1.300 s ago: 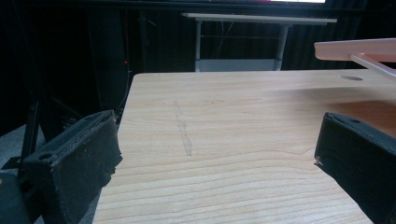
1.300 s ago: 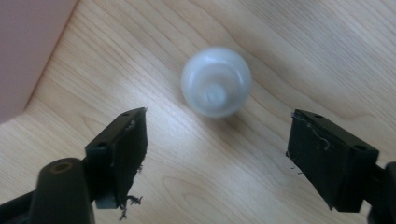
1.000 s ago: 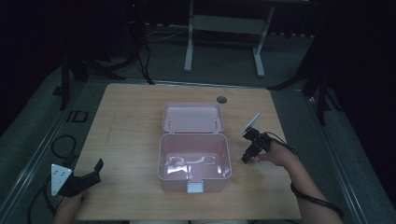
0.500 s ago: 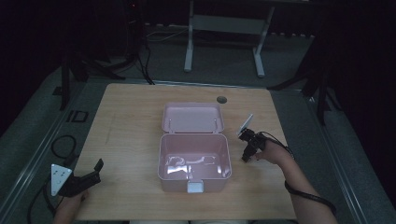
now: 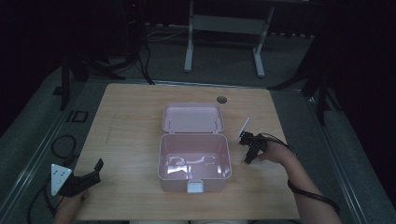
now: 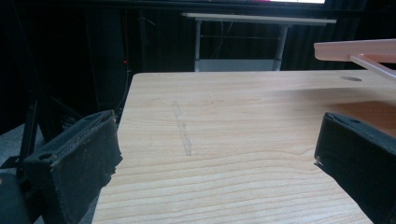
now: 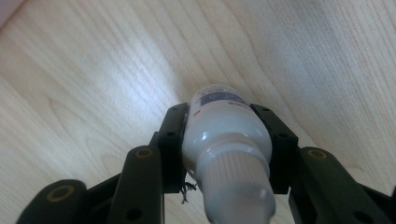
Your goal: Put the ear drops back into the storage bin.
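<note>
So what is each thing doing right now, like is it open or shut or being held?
Pink box: open, lid tipped back flat on the table.
Small white bottle: cap on, clamped between the right gripper's jaws above the wood.
Right gripper: shut on the bottle, beside the box.
Left gripper: open, holding nothing, near the table's corner.
Table: bare wood around the box.

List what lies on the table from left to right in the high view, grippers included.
Left gripper at the near left corner, jaws apart → open pink box in the middle, lid laid back → right gripper, shut on a small white bottle beside the box.
</note>
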A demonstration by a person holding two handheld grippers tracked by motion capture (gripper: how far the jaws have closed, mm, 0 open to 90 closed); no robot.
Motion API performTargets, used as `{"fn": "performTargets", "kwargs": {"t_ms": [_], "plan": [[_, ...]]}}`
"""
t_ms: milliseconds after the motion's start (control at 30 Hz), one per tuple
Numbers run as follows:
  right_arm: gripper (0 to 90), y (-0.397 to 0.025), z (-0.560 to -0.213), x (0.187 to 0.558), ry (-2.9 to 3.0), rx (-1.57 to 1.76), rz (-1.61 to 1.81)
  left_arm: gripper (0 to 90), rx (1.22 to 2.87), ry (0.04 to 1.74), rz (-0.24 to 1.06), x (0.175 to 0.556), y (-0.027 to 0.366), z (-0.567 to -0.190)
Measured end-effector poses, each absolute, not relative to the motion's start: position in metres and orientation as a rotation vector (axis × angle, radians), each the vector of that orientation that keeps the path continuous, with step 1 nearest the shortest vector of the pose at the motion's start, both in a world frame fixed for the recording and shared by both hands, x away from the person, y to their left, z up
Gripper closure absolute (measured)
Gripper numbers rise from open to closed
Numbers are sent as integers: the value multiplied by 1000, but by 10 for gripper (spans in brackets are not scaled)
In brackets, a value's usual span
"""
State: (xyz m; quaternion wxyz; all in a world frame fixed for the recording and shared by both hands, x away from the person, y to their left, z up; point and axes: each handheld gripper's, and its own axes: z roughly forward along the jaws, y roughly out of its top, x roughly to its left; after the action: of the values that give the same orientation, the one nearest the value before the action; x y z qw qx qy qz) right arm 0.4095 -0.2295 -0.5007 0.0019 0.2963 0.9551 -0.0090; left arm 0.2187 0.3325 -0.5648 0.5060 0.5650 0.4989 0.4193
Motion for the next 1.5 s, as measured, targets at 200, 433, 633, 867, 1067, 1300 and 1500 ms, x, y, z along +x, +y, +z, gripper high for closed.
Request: {"fn": "performTargets", "kwargs": {"t_ms": [200, 433, 633, 867, 1067, 1300, 1500], "plan": [[594, -231, -496, 400, 3031, 788, -31, 4, 1363, 1205, 1011, 219, 332, -565], [595, -235, -491, 384, 3074, 512, -9, 4, 1364, 1206, 1011, 219, 332, -565], [595, -238, -487, 368, 3097, 225, -9, 4, 1363, 1207, 1011, 219, 332, -565], [595, -237, -483, 354, 3069, 79, -51, 4, 1365, 1207, 1013, 219, 332, -565], [595, -234, -480, 342, 3053, -30, -54, 4, 1366, 1208, 1014, 219, 332, -565], [595, -232, -475, 334, 3057, -121, -71, 4, 1365, 1208, 1013, 219, 332, -565], [595, -230, -471, 332, 3062, -140, -78, 4, 1366, 1208, 1016, 219, 332, -565]]}}
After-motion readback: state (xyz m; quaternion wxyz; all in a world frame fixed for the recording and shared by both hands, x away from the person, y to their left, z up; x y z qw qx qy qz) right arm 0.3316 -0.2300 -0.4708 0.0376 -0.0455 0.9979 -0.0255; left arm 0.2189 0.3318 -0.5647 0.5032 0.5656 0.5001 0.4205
